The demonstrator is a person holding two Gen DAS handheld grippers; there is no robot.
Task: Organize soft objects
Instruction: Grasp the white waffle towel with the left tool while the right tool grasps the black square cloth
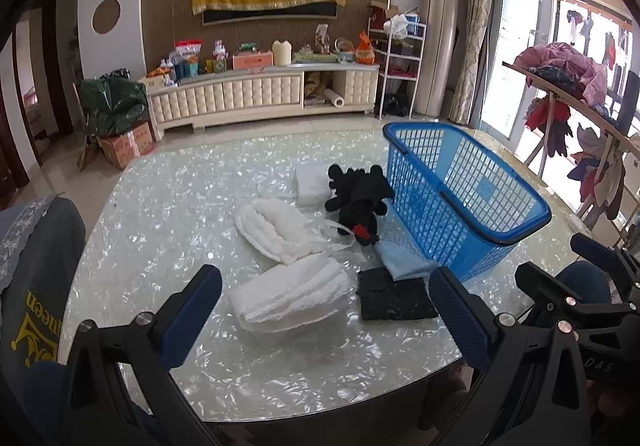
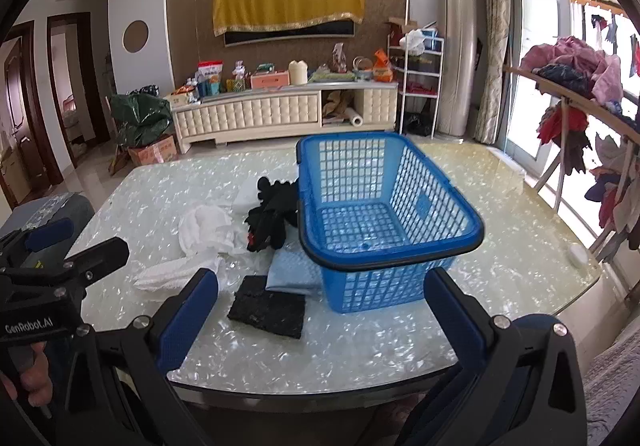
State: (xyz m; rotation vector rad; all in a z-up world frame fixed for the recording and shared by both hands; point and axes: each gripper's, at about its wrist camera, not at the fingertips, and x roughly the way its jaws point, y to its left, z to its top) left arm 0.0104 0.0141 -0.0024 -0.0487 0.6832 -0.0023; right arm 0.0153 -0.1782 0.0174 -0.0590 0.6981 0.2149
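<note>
While both grippers hang just off the near edge of the pearly, shell-patterned glass table (image 1: 160, 213), nothing is held in either one. The left gripper (image 1: 326, 310) has its blue-padded jaws spread wide apart, with a folded white ribbed towel (image 1: 290, 296) lying on the surface between and beyond them. The right gripper (image 2: 322, 310) likewise stands with jaws wide apart and empty, looking over a flat black square sponge-like pad (image 2: 267, 306) that lies near the near edge.

Toward the right side of the surface sits a blue plastic lattice basket (image 2: 400, 286) with a dark rim, empty inside. A folded pale blue cloth (image 2: 290, 266) lies against the basket's left wall and touches the far edge of the black pad. Just beyond it, also beside the basket's left wall, lies a black plush toy (image 1: 358, 201) with a small red patch. A rolled, fluffy white towel (image 1: 272, 226) rests to the left of the toy, and a small white folded pad (image 1: 312, 185) sits farther back, touching the toy. A hand (image 2: 30, 378) grips the left gripper's handle at the left border of the right wrist view.
</note>
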